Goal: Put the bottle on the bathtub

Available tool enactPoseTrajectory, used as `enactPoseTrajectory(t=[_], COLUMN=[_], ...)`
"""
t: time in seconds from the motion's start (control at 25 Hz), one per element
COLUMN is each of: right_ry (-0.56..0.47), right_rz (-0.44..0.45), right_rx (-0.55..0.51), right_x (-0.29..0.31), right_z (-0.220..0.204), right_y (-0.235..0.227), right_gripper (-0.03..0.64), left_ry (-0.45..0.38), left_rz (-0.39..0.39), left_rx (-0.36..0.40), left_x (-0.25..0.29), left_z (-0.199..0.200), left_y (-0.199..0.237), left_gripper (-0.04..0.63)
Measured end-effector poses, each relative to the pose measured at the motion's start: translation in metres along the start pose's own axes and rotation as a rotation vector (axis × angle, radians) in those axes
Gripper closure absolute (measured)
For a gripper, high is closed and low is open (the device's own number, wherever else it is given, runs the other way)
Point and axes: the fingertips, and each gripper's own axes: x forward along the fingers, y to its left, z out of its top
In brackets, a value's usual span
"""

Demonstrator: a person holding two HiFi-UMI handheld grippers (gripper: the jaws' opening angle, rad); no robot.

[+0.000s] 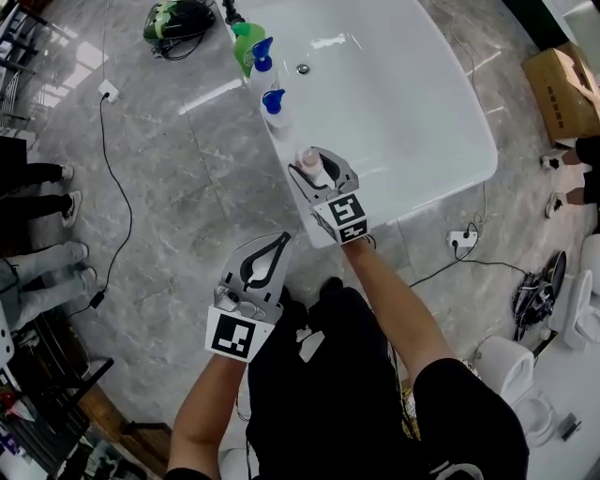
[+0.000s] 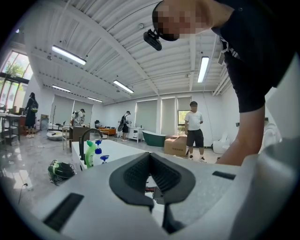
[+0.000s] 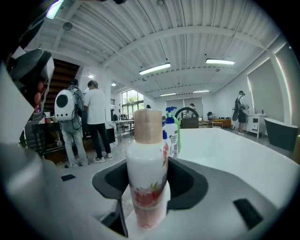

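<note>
A white bottle (image 1: 311,165) with a tan cap and a flower print stands upright between the jaws of my right gripper (image 1: 316,171), at the near left rim of the white bathtub (image 1: 403,103). In the right gripper view the bottle (image 3: 147,173) fills the gap, and the dark pads (image 3: 187,180) press on both its sides. I cannot tell whether its base rests on the rim. My left gripper (image 1: 279,242) hangs lower left over the floor, shut and empty. Its pads (image 2: 164,176) meet in the left gripper view.
Along the tub's left rim stand a green bottle (image 1: 246,42) and two blue-topped pump bottles (image 1: 275,105). A dark bag (image 1: 178,19) and a cable (image 1: 108,169) lie on the floor at left. A cardboard box (image 1: 562,89) is at right, with toilets (image 1: 511,361) below it.
</note>
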Motion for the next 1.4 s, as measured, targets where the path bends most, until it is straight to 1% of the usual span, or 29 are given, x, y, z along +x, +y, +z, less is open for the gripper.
enactPoseTrajectory(t=[0.04,0.16,0.44,0.56,0.6,0.64,0.72,0.8,0.96,1.12,1.24,1.32,1.36,1.4], right_ry=[-0.004,-0.013,-0.042,-0.043,-0.042,-0.04,-0.043,-0.048,-0.028,-0.003,0.012,0.014,0.01,0.002], right_rz=[-0.001,-0.005,-0.03,-0.001,0.011,0.019,0.022,0.014,0.012,0.006,-0.029,-0.056,-0.064,-0.07], right_rx=[-0.001,-0.014,-0.025,0.025,0.052,0.071,0.076,0.059,0.043,0.027,0.032,0.034,0.028,0.015], right_x=[-0.001,-0.004,-0.009,-0.007,-0.006,-0.005,-0.007,-0.01,-0.021,-0.043,-0.072,-0.097,-0.111,-0.125], right_z=[0.0,-0.002,-0.003,-0.005,-0.006,-0.007,-0.005,0.0,0.002,0.011,0.026,0.043,0.054,0.068], right_y=[0.0,0.002,0.003,0.005,0.006,0.006,0.007,0.006,0.011,0.018,0.016,0.014,0.014,0.015], right_gripper=[0.387,0.385,0.382,0.372,0.327,0.303,0.283,0.27,0.26,0.253,0.253,0.253,0.268,0.301], left_ry=[0.015,-0.032,-0.042,-0.039,-0.039,-0.039,-0.04,-0.037,-0.025,0.008,0.066,0.086,0.088,0.088], left_rz=[0.002,0.0,0.002,0.011,0.015,0.018,0.022,0.024,0.031,0.036,0.043,0.044,0.045,0.048], left_rx=[-0.012,0.025,0.028,0.031,0.032,0.032,0.034,0.037,0.034,0.026,-0.018,-0.028,-0.028,-0.027], left_x=[0.0,0.005,0.01,0.008,0.007,0.006,0.004,0.002,-0.005,-0.014,-0.023,-0.03,-0.033,-0.036], left_z=[-0.002,0.007,0.007,0.007,0.008,0.01,0.014,0.018,0.026,0.038,0.048,0.062,0.071,0.082], left_y=[0.0,-0.001,-0.008,-0.007,-0.006,-0.004,-0.003,-0.002,-0.001,-0.001,-0.004,-0.007,-0.007,-0.008], left_gripper=[0.586,0.586,0.586,0.586,0.586,0.586,0.586,0.586,0.586,0.586,0.586,0.586,0.586,0.586])
